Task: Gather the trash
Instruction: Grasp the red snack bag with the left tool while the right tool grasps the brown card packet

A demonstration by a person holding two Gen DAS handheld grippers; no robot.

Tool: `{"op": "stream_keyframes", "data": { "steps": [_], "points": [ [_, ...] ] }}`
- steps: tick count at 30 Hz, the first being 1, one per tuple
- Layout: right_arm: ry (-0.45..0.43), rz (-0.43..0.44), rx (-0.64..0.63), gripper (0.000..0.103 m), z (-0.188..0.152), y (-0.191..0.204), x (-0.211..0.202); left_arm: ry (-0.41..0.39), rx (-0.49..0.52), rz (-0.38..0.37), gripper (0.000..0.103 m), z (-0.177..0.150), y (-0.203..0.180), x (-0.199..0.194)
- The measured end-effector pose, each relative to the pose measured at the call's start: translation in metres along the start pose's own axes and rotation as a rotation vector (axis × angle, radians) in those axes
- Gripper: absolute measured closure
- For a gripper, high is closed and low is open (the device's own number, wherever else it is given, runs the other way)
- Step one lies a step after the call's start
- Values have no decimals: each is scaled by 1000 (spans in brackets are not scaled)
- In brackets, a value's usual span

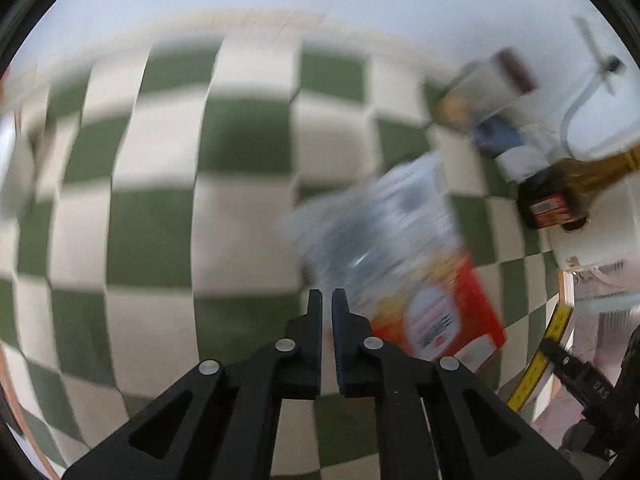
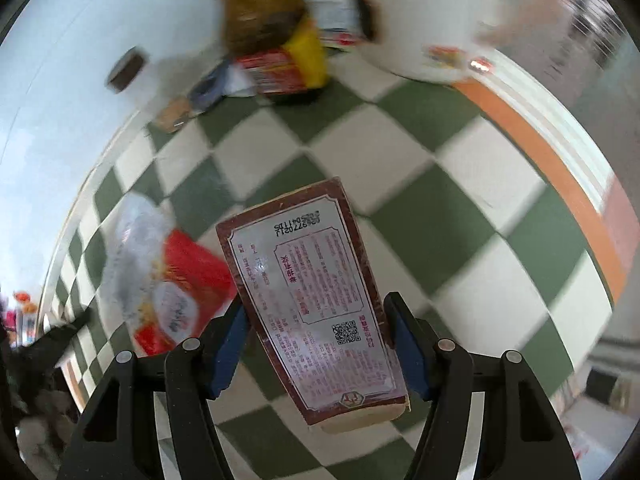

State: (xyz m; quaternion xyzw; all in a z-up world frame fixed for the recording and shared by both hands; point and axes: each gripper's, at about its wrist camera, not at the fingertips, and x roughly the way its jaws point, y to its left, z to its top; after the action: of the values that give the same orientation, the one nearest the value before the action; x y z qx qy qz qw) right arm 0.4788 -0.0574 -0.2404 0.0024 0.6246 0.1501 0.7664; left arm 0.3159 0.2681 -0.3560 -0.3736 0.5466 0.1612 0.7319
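Note:
My right gripper (image 2: 316, 316) is shut on a flat maroon-edged carton (image 2: 308, 300) with printed text and a QR code, held above the checkered cloth. A crumpled clear-and-red snack wrapper (image 2: 160, 280) lies on the cloth to its left; it also shows in the left wrist view (image 1: 400, 260), blurred, just right of my left gripper (image 1: 327, 300). The left gripper is shut and empty, its tips close beside the wrapper's edge.
The green-and-white checkered tablecloth (image 1: 160, 200) covers the table. At the back stand a dark sauce bottle (image 1: 560, 196), a yellow-and-red packet (image 2: 288, 64), a blue-and-white item (image 1: 500, 136) and a white container (image 2: 420, 20). An orange table edge (image 2: 540, 152) runs on the right.

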Motion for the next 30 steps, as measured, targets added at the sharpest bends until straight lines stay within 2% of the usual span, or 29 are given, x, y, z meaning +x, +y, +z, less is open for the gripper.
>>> {"op": "stream_keyframes", "data": {
  "steps": [3, 4, 6, 8, 9, 13, 15, 17, 18, 20, 25, 30],
  "points": [
    [48, -28, -118, 35, 14, 42, 34, 80, -98, -82, 92, -7, 18, 22],
    [77, -47, -159, 35, 19, 54, 51, 60, -110, -107, 91, -8, 20, 23],
    [122, -79, -205, 36, 17, 69, 70, 26, -96, -150, 70, -7, 14, 23],
    [132, -101, -229, 37, 14, 75, 81, 4, -75, -165, 62, -4, 4, 25],
    [129, -121, -249, 37, 13, 79, 82, -8, -62, -172, 54, -2, -2, 26],
    [138, -121, -261, 37, 14, 79, 80, -50, -46, -177, 44, 10, -18, 30],
    [142, -102, -245, 38, 14, 74, 77, -66, -29, -164, 45, 17, -27, 33],
    [143, -85, -230, 38, 15, 70, 74, -75, -7, -143, 50, 20, -34, 34],
    [143, -79, -227, 38, 15, 68, 73, -75, 16, -126, 77, 21, -41, 35],
    [141, -55, -209, 39, 16, 56, 63, -90, 63, -100, 83, 20, -51, 31],
    [137, 17, -125, 40, 14, 29, 44, -184, 196, -49, 88, 12, -82, -2],
    [48, 56, -28, 40, 2, -12, -1, -298, 322, -50, 89, 2, -116, -59]
  ]
}}
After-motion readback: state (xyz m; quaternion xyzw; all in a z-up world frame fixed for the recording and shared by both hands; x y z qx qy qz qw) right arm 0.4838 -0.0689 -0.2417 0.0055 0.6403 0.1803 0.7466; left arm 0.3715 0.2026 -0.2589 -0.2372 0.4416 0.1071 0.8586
